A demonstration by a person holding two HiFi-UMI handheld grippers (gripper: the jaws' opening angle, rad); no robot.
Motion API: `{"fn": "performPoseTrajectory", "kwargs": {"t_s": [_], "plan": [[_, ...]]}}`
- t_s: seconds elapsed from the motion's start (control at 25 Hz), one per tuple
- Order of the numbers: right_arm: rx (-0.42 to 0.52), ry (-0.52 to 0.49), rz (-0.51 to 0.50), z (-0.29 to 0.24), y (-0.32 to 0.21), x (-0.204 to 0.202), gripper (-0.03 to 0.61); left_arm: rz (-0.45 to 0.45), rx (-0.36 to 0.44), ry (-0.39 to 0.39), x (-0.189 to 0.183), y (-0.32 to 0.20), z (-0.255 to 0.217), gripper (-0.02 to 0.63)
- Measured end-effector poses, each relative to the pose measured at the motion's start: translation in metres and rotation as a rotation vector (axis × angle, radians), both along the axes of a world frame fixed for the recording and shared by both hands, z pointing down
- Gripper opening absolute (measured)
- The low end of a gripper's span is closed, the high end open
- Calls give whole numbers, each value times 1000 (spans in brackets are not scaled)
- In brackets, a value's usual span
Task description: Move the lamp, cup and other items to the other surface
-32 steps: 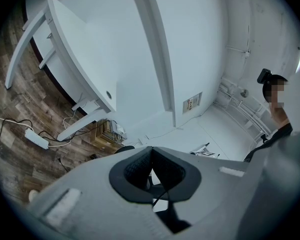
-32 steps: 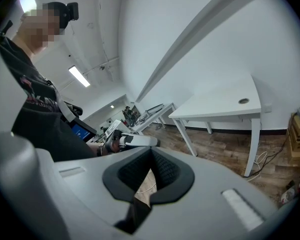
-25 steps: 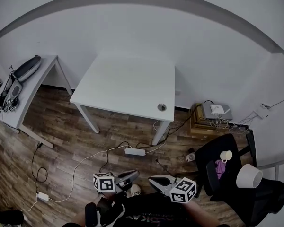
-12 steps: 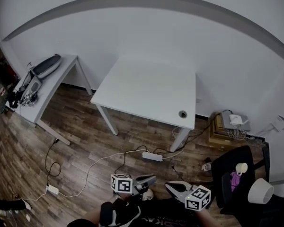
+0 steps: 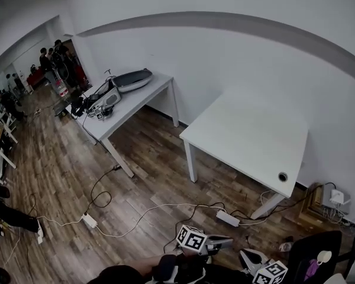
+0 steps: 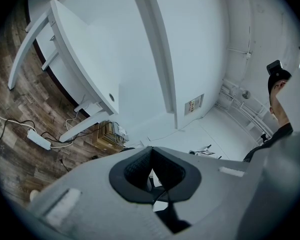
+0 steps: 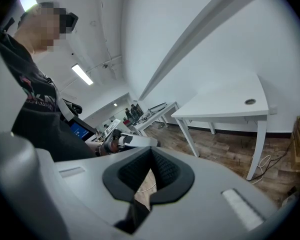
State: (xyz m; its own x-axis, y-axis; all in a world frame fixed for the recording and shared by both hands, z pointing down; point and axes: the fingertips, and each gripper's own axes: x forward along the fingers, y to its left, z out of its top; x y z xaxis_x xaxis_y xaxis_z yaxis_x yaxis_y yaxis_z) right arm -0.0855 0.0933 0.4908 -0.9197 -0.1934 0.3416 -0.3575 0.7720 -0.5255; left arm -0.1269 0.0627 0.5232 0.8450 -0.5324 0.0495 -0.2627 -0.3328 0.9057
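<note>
Both grippers sit low at the bottom edge of the head view, held close to the person's body. My left gripper [image 5: 226,239] [image 6: 151,154] is shut with nothing between its pads. My right gripper [image 5: 246,255] [image 7: 151,153] is also shut and empty. A white cup [image 5: 324,257] and a purple item [image 5: 311,269] lie on the black chair [image 5: 302,254] at the bottom right corner, to the right of my right gripper. The lamp is not in view. The bare white table [image 5: 248,138] [image 7: 230,101] [image 6: 85,59] stands ahead, with a round cable hole [image 5: 282,177] near its corner.
A second white table [image 5: 136,102] at the left carries a grey device and some clutter. A power strip [image 5: 228,218] and cables trail across the wooden floor. A box with cables [image 5: 325,200] stands by the wall. People [image 5: 56,61] stand far off at the left.
The head view has swung to the left: the white table slid to the right, and the chair with the cup moved into the bottom right corner. The lamp shade left the frame. Both grippers stayed shut.
</note>
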Motion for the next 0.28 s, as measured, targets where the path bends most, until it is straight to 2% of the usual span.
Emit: {"fn": "performPoseTrajectory", "kwargs": {"t_s": [0.28], "plan": [[17, -7, -33, -1, -3, -18, 3, -35, 13, -20, -20, -3, -2, -5]]}}
